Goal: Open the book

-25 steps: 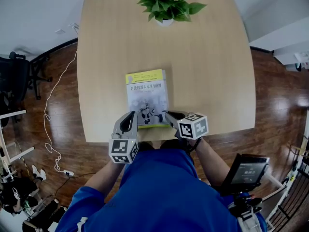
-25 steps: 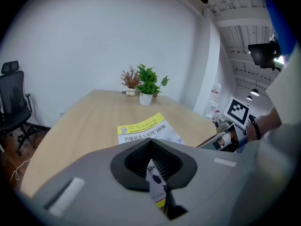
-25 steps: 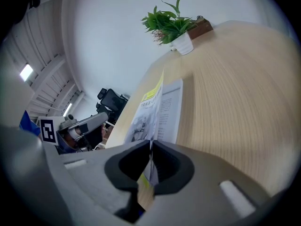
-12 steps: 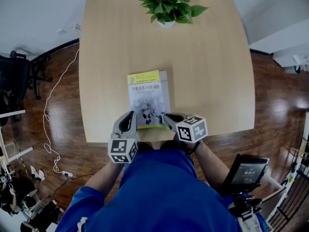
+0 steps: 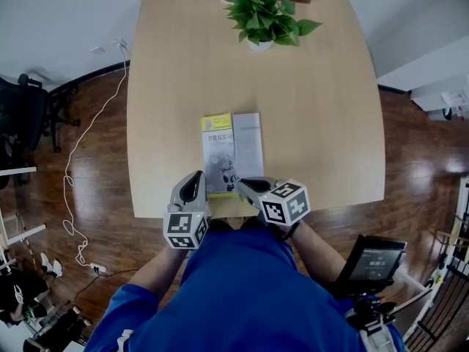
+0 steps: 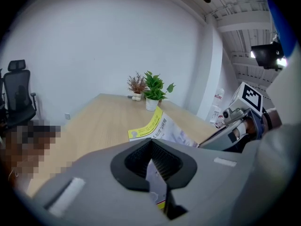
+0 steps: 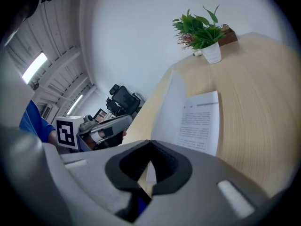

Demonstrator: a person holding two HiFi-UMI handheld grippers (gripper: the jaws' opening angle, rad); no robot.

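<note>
A book [image 5: 232,152] lies near the front edge of the wooden table [image 5: 322,123]. Its yellow-topped cover [image 5: 218,152] stands lifted off the pages, and a white printed page [image 5: 250,144] shows beside it. My right gripper [image 5: 240,185] is shut on the cover's near edge. In the right gripper view the raised cover [image 7: 167,109] rises from between the shut jaws of the right gripper [image 7: 149,147], beside the printed page [image 7: 200,124]. My left gripper [image 5: 196,180] sits shut at the book's near left corner. In the left gripper view the cover [image 6: 157,126] tilts up ahead of the left gripper [image 6: 151,144].
A potted green plant [image 5: 267,17] stands at the table's far edge. A black office chair [image 5: 22,116] and a white cable [image 5: 77,160] are on the dark wooden floor to the left. A small screen on a stand [image 5: 374,259] is at the lower right.
The cover, flat on the book before, now stands raised with a white page exposed. My right gripper rose and shifted left with it. The left gripper barely moved.
</note>
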